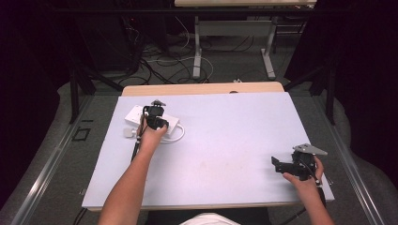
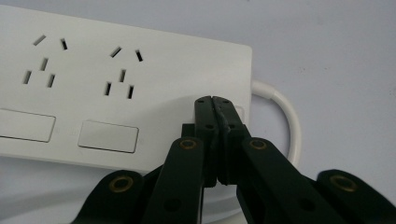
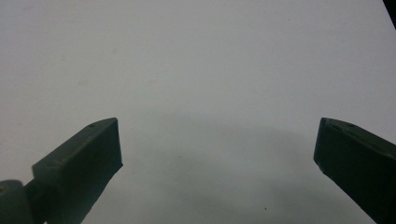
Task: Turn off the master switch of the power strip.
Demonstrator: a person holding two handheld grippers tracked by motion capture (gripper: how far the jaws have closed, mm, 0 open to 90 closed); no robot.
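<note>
Power strip [image 2: 140, 88] switch is under our closed left gripper [image 2: 215, 100], pressing beside its cable end; our right gripper [image 3: 217, 144] waits wide open, well apart.

White power strip [image 2: 126, 88], lying flat, table's far-left, cord looped

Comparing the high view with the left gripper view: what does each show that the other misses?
High view alone: the right hand-held gripper, open over the bare mat, both forearms, the floor cables. Left gripper view alone: the power strip's socket holes and rocker switches, with the left hand-held gripper shut, its tips at the strip's cable end. Both: the strip, its white cable, the mat.
</note>
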